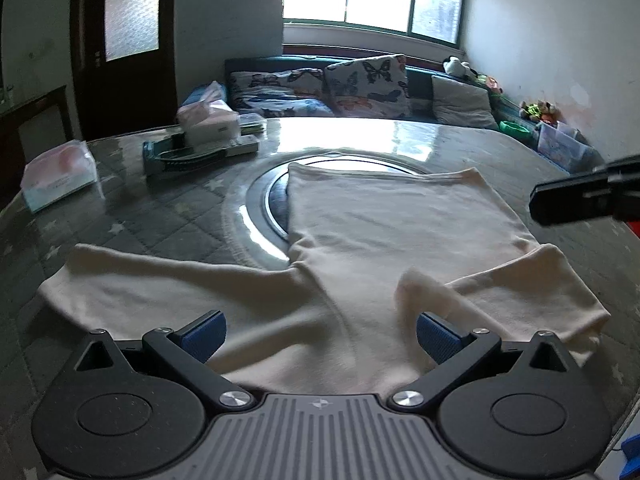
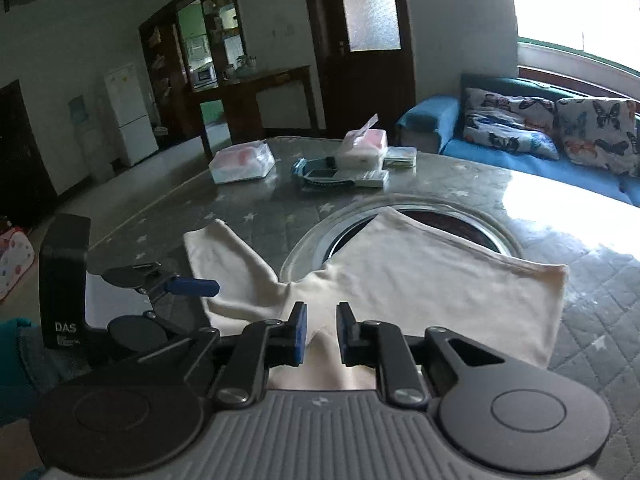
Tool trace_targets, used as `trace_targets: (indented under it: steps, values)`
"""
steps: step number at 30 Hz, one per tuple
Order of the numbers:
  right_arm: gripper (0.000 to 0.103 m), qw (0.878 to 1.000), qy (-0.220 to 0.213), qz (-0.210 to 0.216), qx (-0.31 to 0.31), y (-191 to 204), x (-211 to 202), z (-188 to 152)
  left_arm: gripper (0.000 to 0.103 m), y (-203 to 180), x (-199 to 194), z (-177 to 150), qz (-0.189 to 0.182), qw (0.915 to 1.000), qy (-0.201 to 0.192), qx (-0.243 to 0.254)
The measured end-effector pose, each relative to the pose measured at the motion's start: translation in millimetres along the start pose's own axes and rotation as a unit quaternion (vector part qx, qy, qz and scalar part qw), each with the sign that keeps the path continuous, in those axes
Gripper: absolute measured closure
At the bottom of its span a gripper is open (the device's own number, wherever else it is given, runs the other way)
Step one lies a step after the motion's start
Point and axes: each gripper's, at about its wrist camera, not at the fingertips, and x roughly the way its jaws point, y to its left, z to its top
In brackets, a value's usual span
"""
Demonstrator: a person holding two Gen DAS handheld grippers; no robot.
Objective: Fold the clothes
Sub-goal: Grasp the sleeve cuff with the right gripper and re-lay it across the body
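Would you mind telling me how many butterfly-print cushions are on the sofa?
2. One butterfly cushion lies flatter at the sofa's door end; the other butterfly cushion leans upright beside it, toward the window. A plain grey cushion follows. More may be hidden.

Ahead of your grippers, the quilted table [image 1: 168, 220] carries the cream shirt [image 1: 380, 232], tissue packs [image 1: 60, 176] and a tray [image 1: 192, 156] beyond.

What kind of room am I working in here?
Most likely a home living and dining room: a blue sofa with butterfly cushions, a white fridge by the far wall, and a cream shirt spread on a quilted table.
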Motion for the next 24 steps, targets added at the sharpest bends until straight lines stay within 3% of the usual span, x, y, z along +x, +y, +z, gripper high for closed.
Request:
trace_targets:
  steps: [2,4,5,7,12,15,20,24]
  values:
    - [0.081,1.0,-0.003,-0.005,0.0,-3.7,-2.2,-0.5,0.0,1.8,-2.3,-0.3,0.003,1.0,-0.002,-0.002]
    - [0.065,1.0,-0.001,-0.02,0.003,-13.6,-3.5,-0.7,0.001,0.3,-4.1,0.8,-0.001,1.0,-0.006,0.002]
    - [0.063,0.999,0.003,-0.032,0.008,-20.7,-3.0,-2.2,0.001,-1.9,-4.9,2.0,-0.004,0.9999,-0.009,0.005]
    - [0.062,0.998,0.01,-0.056,0.019,-35.3,-1.9,-5.4,0.003,-7.0,-5.9,4.7,-0.011,0.9997,-0.016,0.013]
    - [0.057,0.991,0.012,-0.111,0.069,-76.1,-2.1,-17.2,0.018,-26.4,-1.1,10.7,-0.033,0.9985,-0.02,0.038]
    - [0.056,0.988,0.013,-0.128,0.083,-92.2,-3.9,-24.1,0.027,-33.8,5.4,12.5,-0.037,0.998,-0.017,0.048]
    - [0.055,0.987,0.033,-0.148,0.053,-100.6,-2.4,-34.0,0.039,-44.9,16.5,15.1,-0.042,0.9971,-0.012,0.063]
    - [0.055,0.987,0.045,-0.146,0.052,-104.7,3.7,-42.1,0.058,-52.3,25.6,16.6,-0.044,0.9963,-0.007,0.074]
